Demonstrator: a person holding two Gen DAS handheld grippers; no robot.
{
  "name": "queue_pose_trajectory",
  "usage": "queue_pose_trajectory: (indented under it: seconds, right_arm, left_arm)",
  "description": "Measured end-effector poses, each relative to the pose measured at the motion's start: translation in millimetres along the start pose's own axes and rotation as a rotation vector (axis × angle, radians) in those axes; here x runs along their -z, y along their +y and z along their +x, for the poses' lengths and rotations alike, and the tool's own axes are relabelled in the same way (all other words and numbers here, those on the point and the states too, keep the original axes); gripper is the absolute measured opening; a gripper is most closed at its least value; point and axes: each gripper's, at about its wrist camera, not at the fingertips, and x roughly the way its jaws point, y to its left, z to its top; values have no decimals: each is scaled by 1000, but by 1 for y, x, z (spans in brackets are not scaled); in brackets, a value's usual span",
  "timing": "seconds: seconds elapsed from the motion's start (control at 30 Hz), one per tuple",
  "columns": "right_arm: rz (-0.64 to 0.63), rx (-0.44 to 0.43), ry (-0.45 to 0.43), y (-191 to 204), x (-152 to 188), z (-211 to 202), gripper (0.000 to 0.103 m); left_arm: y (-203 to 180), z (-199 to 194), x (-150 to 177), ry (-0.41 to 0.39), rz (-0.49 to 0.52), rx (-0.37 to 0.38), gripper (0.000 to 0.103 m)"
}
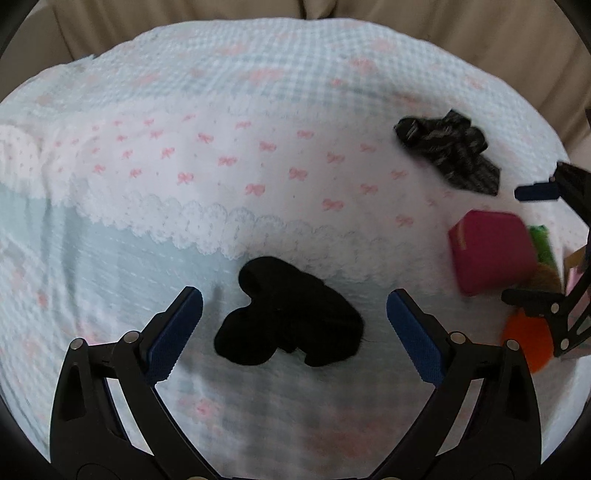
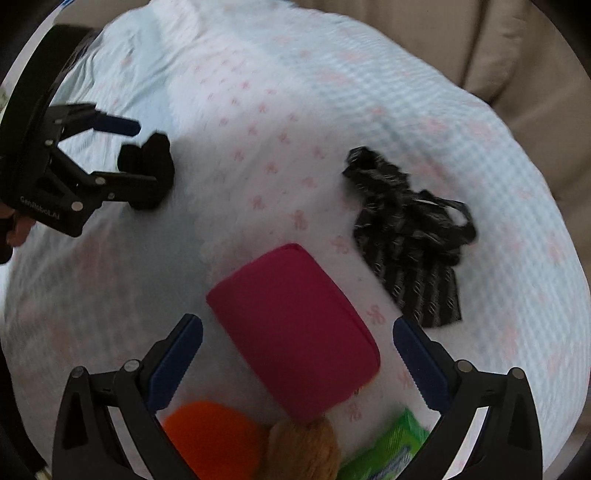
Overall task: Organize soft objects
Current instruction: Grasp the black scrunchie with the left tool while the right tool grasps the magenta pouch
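A black bundled sock (image 1: 288, 325) lies on the bow-print bedcover (image 1: 229, 155). My left gripper (image 1: 294, 295) hangs just above it, open, one pad on each side and neither touching. In the right wrist view, that same sock (image 2: 147, 162) sits between the left gripper's (image 2: 140, 155) fingers. My right gripper (image 2: 297, 323) stands open over a magenta pouch (image 2: 291, 328), with a gap at each pad. A crumpled black patterned cloth (image 2: 410, 236) lies to the right of the pouch and shows in the left wrist view as well (image 1: 450, 155).
An orange soft item (image 2: 210, 439), a tan fuzzy piece (image 2: 303, 450) and a green packet (image 2: 388, 450) are bunched at the near end of the pouch. Beige upholstery (image 1: 443, 22) borders the bed at the far side. A hand (image 2: 18, 229) holds the left gripper.
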Motion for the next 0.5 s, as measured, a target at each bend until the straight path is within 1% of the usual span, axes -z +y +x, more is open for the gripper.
queue_pose_trajectory:
  seconds: [0.03, 0.1, 0.13, 0.17, 0.2, 0.23, 0.27, 0.33, 0.37, 0.4, 0.43, 0.47, 0.5]
  right_arm:
    - [-11, -2, 5, -1, -1, 4, 103]
    - [-49, -12, 19, -1, -4, 14, 103]
    - [-68, -16, 26, 0, -5, 19, 102]
    - [-94, -24, 37, 1, -6, 23, 102]
    - [-106, -32, 44, 2, -6, 26, 96]
    - [-122, -51, 60, 3, -6, 30, 89]
    - [-130, -61, 75, 4, -6, 33, 87]
    - [-154, -44, 87, 7, -4, 37, 83]
    - [-160, -37, 87, 7, -3, 37, 82]
    - [-155, -38, 86, 7, -3, 37, 79]
    - [-145, -41, 83, 6, -3, 36, 74]
    - [-128, -38, 81, 4, -2, 34, 71]
    - [-119, -35, 80, 2, -2, 33, 66]
  left_arm:
    - [-1, 4, 1, 6, 5, -5, 96]
    - [-3, 14, 2, 23, 17, -13, 88]
    - [-4, 17, 2, 31, 20, -14, 85]
    - [-5, 20, 2, 39, 23, -15, 79]
    - [-6, 24, 3, 49, 27, -15, 74]
    - [-6, 25, 3, 52, 29, -14, 71]
    - [-7, 26, 3, 51, 33, -15, 67]
    - [-8, 25, 4, 47, 43, -19, 60]
    - [-9, 25, 5, 46, 48, -19, 54]
    - [-9, 24, 4, 45, 53, -17, 48]
    - [-9, 24, 4, 45, 56, -17, 44]
    - [-10, 23, 4, 46, 59, -14, 38]
    - [-11, 22, 3, 48, 61, -10, 32]
